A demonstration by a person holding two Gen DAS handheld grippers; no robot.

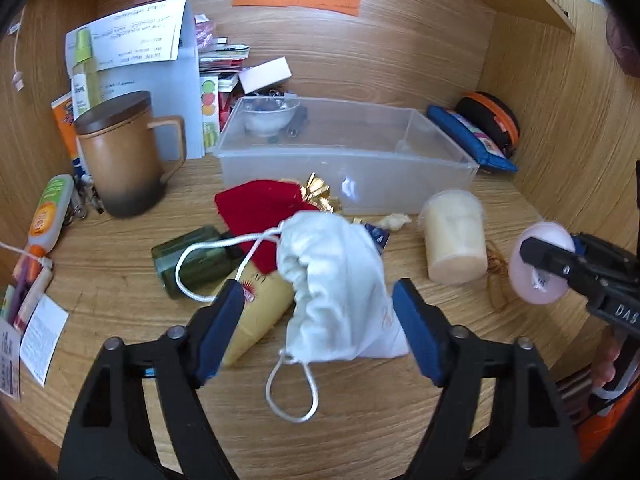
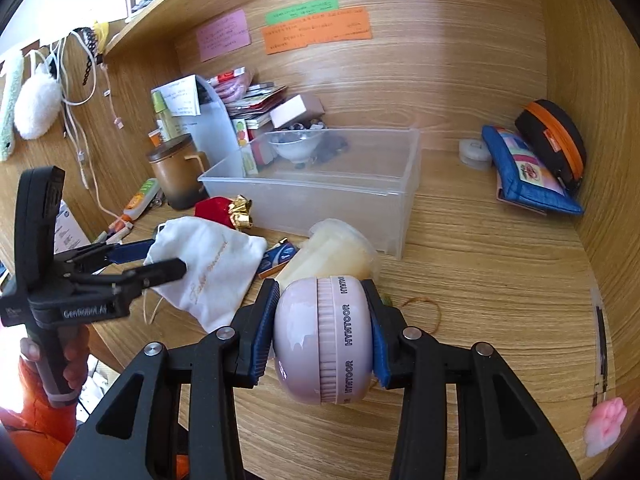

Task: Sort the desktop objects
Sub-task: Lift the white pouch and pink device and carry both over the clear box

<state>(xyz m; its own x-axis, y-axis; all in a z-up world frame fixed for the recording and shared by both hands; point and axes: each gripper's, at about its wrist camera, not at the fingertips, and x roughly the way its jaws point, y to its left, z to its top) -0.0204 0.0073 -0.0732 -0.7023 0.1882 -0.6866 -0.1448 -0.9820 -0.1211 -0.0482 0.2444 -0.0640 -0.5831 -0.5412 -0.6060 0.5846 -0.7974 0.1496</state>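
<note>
My left gripper (image 1: 320, 320) is open, its blue pads either side of a white drawstring pouch (image 1: 336, 284) lying on the desk; it also shows in the right wrist view (image 2: 160, 260) beside the pouch (image 2: 212, 268). My right gripper (image 2: 322, 334) is shut on a round pink case (image 2: 320, 340) marked HYNTOOR, held above the desk; the case shows at the right of the left wrist view (image 1: 540, 268). A clear plastic bin (image 1: 348, 152) stands behind, with a small bowl (image 1: 268, 118) in its far left corner.
On the desk lie a red pouch (image 1: 256, 208), a dark green bottle (image 1: 192, 260), a yellow tube (image 1: 256, 316), a cream cup on its side (image 1: 456, 236) and gold foil (image 1: 318, 192). A brown lidded mug (image 1: 124, 152) stands left. Blue and black-orange pouches (image 2: 532, 168) lean at the right wall.
</note>
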